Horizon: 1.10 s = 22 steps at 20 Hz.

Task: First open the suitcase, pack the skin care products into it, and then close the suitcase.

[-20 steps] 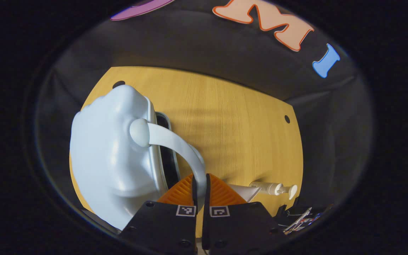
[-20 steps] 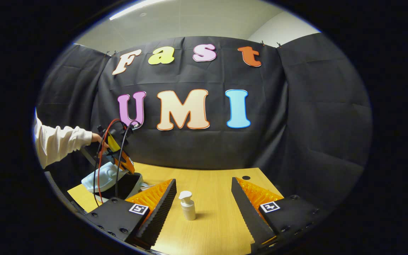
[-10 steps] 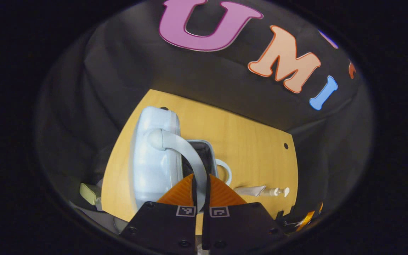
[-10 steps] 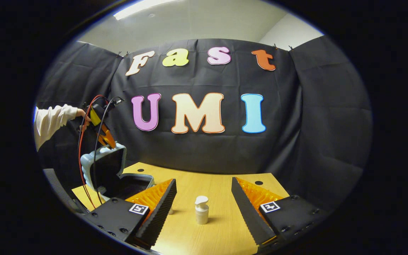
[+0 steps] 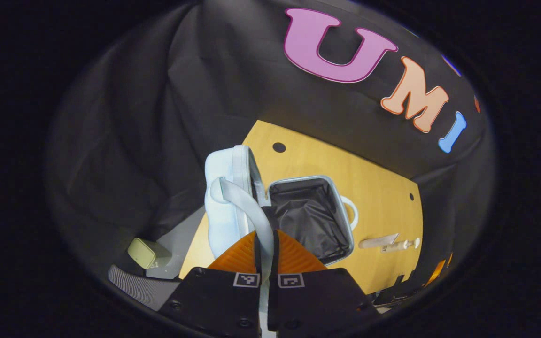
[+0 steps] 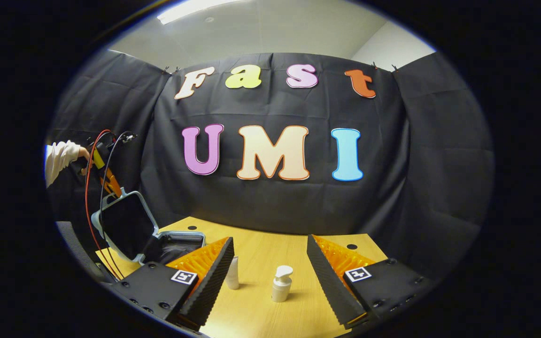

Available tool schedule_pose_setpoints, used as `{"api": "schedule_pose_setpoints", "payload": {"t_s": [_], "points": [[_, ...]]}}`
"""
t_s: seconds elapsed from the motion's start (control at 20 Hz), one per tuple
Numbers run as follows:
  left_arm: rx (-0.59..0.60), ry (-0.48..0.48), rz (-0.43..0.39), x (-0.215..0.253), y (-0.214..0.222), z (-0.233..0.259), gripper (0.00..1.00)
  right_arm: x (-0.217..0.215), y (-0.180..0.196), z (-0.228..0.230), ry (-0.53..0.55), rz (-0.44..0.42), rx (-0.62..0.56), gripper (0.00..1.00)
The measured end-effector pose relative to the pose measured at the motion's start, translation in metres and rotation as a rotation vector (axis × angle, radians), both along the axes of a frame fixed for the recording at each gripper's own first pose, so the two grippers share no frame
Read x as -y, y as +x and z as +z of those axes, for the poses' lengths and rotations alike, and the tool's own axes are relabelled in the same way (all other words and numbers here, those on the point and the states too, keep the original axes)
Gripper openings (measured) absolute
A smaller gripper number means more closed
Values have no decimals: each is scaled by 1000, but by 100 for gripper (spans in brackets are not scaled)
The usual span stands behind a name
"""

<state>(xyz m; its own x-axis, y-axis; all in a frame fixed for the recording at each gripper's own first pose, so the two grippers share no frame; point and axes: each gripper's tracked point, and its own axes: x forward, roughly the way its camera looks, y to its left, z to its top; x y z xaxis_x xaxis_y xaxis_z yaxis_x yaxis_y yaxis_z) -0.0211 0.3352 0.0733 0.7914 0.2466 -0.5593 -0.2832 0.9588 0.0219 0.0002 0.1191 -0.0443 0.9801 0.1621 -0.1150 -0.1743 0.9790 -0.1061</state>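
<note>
The pump bottle (image 6: pixel 281 283) stands upright at twelve o'clock between the right claw's (image 6: pixel 270 270) spread fingers, while the left claw (image 5: pixel 265 251) pinches the suitcase handle (image 5: pixel 248 206).

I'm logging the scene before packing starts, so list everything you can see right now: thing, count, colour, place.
suitcase: 1, pale blue with black lining, open at the table's left end, lid raised.
lid handle: 1, pale blue, pinched in the left gripper.
pump bottle: 1, white, upright on the table, ahead of the right gripper.
tube: 1, white, upright on the table beside the pump bottle.
table: 1, light wood, with dark round holes near its edges.
chair: 1, grey, beside the table, partly seen.
left gripper: 1, orange and black, shut on the lid handle.
right gripper: 1, orange and black, open, above the table.
sleeve: 1, white, behind the left gripper.
</note>
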Motion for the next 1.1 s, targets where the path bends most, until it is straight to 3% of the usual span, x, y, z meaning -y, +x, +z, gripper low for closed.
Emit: {"api": "schedule_pose_setpoints", "payload": {"t_s": [0.45,0.85,1.1], "points": [[-40,47,154,-104,-44,-75,0,-28,9,-5,-16,8,6,99],[-45,-73,202,-157,-47,-175,0,-28,14,-15,-22,-9,-24,99],[-67,-203,227,-172,-45,-213,0,-34,15,-17,-20,16,-38,99]]}}
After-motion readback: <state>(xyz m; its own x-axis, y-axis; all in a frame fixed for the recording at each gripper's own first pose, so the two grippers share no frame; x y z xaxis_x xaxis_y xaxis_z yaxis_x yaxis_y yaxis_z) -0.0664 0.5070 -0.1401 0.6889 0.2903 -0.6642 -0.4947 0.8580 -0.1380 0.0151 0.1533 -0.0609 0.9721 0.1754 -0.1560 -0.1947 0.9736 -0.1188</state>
